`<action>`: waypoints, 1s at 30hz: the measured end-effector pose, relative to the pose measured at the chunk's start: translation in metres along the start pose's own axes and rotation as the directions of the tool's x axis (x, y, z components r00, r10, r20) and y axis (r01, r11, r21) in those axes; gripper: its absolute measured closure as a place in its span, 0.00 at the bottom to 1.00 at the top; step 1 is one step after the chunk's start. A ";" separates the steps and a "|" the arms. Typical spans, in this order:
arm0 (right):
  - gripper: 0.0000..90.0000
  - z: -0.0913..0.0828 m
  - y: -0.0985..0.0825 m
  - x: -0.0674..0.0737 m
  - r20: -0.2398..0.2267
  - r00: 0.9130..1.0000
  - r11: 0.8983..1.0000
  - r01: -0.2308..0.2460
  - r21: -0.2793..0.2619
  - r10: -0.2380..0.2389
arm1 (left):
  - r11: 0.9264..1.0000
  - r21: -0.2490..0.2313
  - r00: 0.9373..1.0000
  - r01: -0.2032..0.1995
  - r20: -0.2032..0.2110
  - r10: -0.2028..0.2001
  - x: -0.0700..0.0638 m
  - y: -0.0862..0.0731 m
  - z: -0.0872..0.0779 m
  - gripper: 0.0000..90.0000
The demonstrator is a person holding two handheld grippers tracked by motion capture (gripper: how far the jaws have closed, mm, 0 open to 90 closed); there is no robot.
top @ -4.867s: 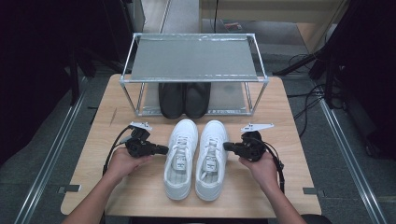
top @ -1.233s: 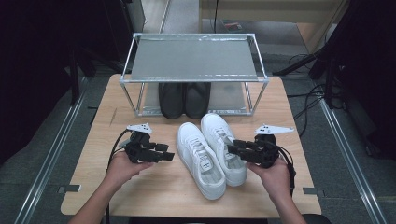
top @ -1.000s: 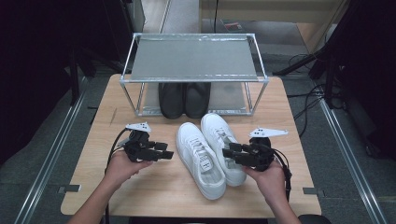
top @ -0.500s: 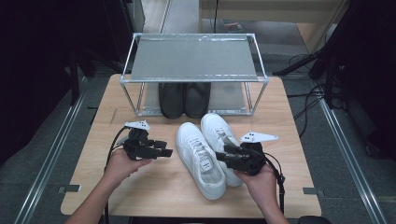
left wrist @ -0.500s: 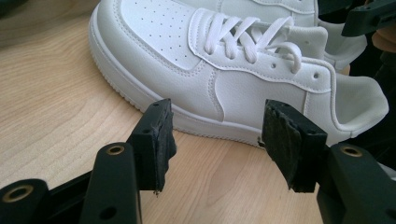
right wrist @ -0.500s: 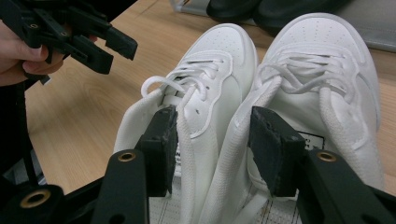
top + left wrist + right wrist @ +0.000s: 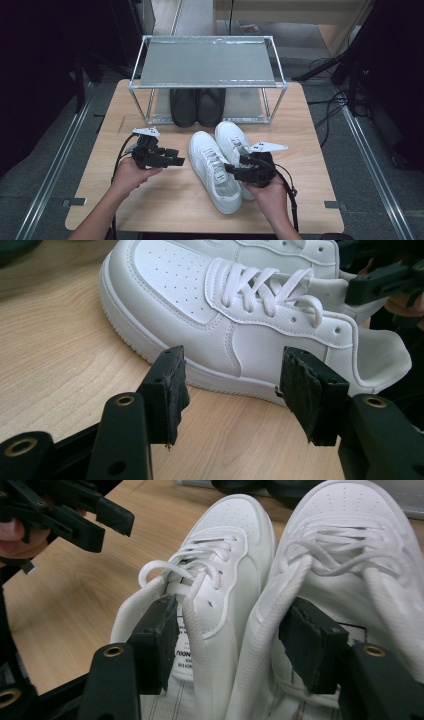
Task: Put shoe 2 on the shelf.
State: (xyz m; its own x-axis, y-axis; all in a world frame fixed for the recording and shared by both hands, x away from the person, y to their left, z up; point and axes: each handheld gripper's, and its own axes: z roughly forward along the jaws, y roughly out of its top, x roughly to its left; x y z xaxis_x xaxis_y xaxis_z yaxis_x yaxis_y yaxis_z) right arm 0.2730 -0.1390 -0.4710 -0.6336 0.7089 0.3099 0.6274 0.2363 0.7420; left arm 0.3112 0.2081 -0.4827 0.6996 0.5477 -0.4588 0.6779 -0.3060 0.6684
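Observation:
Two white lace-up sneakers lie side by side on the wooden table, toes angled to the far left: the left shoe (image 7: 212, 167) (image 7: 200, 315) (image 7: 235, 545) and the right shoe (image 7: 231, 137) (image 7: 350, 540). My right gripper (image 7: 229, 170) (image 7: 227, 635) sits at their heel ends. Its jaws have just been opening and now straddle the two adjoining inner collars, one pad in each shoe's mouth, open. My left gripper (image 7: 177, 157) (image 7: 232, 390) hovers open just left of the left shoe, aimed at its side, holding nothing.
A metal shoe rack (image 7: 210, 62) stands at the back of the table (image 7: 165, 200), with a pair of black shoes (image 7: 197, 105) on its lower shelf. Bare wood lies on either side of the sneakers. Cables trail from both grippers.
My right gripper has slid left onto the sneakers' heel ends and its jaws have spread wider. The left gripper has stayed put. The shoes lie where they were a second ago.

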 end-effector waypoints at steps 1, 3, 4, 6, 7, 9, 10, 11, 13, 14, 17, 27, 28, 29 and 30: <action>0.45 0.003 0.000 0.002 0.010 1.000 1.000 0.014 -0.005 -0.014 | 1.000 -0.002 1.000 0.003 0.001 -0.003 0.000 0.000 0.000 0.49; 0.45 0.006 0.000 0.003 0.015 1.000 1.000 0.012 0.010 -0.012 | 1.000 -0.003 1.000 0.008 0.004 -0.007 0.000 0.000 0.001 0.49; 0.45 0.008 0.000 0.003 0.018 1.000 1.000 0.015 0.021 -0.015 | 1.000 0.001 1.000 0.007 0.006 -0.007 0.000 0.001 0.001 0.49; 0.44 0.009 -0.001 0.005 0.026 0.999 0.999 0.034 0.034 -0.035 | 1.000 0.004 1.000 0.008 0.010 -0.008 0.000 0.001 0.002 0.50; 0.44 0.009 -0.001 0.005 0.026 0.999 0.999 0.034 0.034 -0.035 | 1.000 0.004 1.000 0.008 0.010 -0.008 0.000 0.001 0.002 0.50; 0.49 0.015 -0.002 0.008 0.068 0.996 0.996 0.054 0.064 -0.059 | 1.000 -0.006 1.000 0.016 0.021 -0.016 0.001 0.001 0.002 0.50; 0.52 0.016 -0.002 0.009 0.089 0.994 0.995 0.063 0.073 -0.069 | 0.999 -0.018 0.999 0.035 0.041 -0.034 0.002 0.002 0.001 0.50; 0.53 0.017 -0.003 0.010 0.098 0.992 0.995 0.067 0.076 -0.074 | 0.999 -0.020 0.998 0.040 0.043 -0.039 0.004 0.002 0.000 0.50; 0.55 0.018 -0.003 0.010 0.105 0.991 0.994 0.071 0.079 -0.079 | 0.998 -0.034 0.998 0.051 0.041 -0.050 0.006 0.002 -0.001 0.50; 0.56 0.018 -0.003 0.009 0.105 0.991 0.994 0.070 0.078 -0.078 | 0.998 -0.034 0.998 0.051 0.041 -0.050 0.006 0.002 -0.001 0.50; 0.57 0.018 -0.002 0.007 0.101 0.994 0.996 0.042 0.084 -0.050 | 0.996 -0.046 0.996 0.075 0.045 -0.073 0.009 0.002 -0.002 0.50; 0.75 0.018 0.003 -0.001 0.061 0.998 0.994 0.004 0.110 -0.010 | 0.992 -0.072 0.993 0.099 0.066 -0.094 0.016 0.003 -0.005 0.52; 0.78 0.017 0.004 -0.002 0.054 0.999 0.994 -0.002 0.111 -0.004 | 0.991 -0.085 0.993 0.102 0.062 -0.097 0.017 0.003 -0.006 0.52; 0.80 0.016 0.004 -0.003 0.049 0.999 0.994 -0.008 0.111 0.002 | 0.991 -0.085 0.993 0.102 0.062 -0.097 0.017 0.003 -0.006 0.53; 0.82 0.015 0.004 -0.004 0.042 0.999 0.994 -0.012 0.112 0.007 | 0.990 -0.091 0.992 0.112 0.061 -0.106 0.018 0.003 -0.009 0.53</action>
State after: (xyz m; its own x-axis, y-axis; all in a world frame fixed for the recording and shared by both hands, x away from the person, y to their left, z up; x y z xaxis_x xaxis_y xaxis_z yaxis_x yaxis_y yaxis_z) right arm 0.2855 -0.1310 -0.4783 -0.6095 0.7379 0.2897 0.6815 0.3011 0.6670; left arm 0.3239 0.2244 -0.4839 0.6361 0.5284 -0.5623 0.7283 -0.1704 0.6638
